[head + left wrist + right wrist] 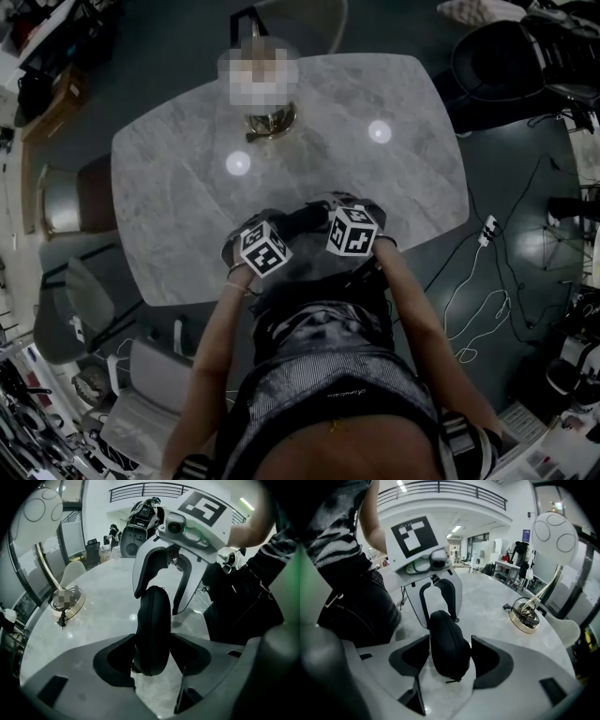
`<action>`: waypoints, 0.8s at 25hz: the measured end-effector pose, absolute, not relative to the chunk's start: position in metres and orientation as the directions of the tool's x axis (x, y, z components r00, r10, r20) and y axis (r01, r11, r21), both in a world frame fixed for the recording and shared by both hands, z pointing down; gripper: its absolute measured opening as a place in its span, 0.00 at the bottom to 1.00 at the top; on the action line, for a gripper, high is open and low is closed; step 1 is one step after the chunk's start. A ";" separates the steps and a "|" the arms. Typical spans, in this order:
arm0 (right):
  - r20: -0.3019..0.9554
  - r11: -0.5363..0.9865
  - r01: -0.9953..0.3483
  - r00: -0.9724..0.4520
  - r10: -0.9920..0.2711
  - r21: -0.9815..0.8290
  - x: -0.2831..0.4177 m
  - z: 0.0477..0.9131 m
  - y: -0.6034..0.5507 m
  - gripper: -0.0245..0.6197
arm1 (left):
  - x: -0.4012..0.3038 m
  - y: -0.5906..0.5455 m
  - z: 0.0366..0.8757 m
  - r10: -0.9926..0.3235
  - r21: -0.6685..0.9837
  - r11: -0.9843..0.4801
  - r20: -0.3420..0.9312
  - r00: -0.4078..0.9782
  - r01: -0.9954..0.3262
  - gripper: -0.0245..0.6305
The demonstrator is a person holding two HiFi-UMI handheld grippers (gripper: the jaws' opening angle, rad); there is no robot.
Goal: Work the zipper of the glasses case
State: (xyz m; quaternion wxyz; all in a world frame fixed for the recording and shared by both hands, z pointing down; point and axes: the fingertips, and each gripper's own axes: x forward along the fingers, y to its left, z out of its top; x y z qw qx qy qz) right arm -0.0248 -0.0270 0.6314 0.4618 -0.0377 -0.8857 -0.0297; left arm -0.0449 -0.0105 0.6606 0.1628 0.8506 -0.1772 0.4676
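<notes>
A black zipped glasses case [305,221] is held on edge just above the marble table [178,197], near its front edge, between my two grippers. My left gripper [152,654] has both pads against the sides of the case [152,630]. A small zipper tab shows at the case's near end. My right gripper [450,657] grips the opposite end of the case [449,644], pads against both sides. Each gripper view shows the other gripper's white fingers straddling the far end: the right gripper [158,603] and the left gripper [440,620]. In the head view the marker cubes cover most of the left gripper [281,230] and right gripper [326,216].
A gold-based ornament [272,120] stands at the far middle of the table, also visible as the ornament [65,604] and the ornament [524,616]. Chairs [75,199] stand left of the table. White cables [478,300] trail on the floor at the right. The person's body is close behind the grippers.
</notes>
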 end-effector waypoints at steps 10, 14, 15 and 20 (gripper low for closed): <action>0.898 0.990 0.135 -0.439 0.024 0.039 -0.005 0.672 -0.019 0.52 | -0.032 -0.004 0.669 -0.140 0.085 -0.908 0.862 0.488 -0.411 0.39; 0.894 0.991 0.127 -0.448 0.031 0.029 -0.006 0.671 -0.019 0.52 | -0.033 -0.004 0.668 -0.142 0.085 -0.909 0.856 0.497 -0.407 0.39; 0.894 0.992 0.128 -0.447 0.035 0.025 -0.006 0.672 -0.020 0.52 | -0.033 -0.004 0.668 -0.147 0.081 -0.910 0.854 0.500 -0.407 0.39; 0.887 0.994 0.112 -0.458 0.053 -0.002 -0.008 0.671 -0.021 0.52 | -0.045 -0.007 0.655 -0.225 0.065 -0.878 0.819 0.528 -0.475 0.39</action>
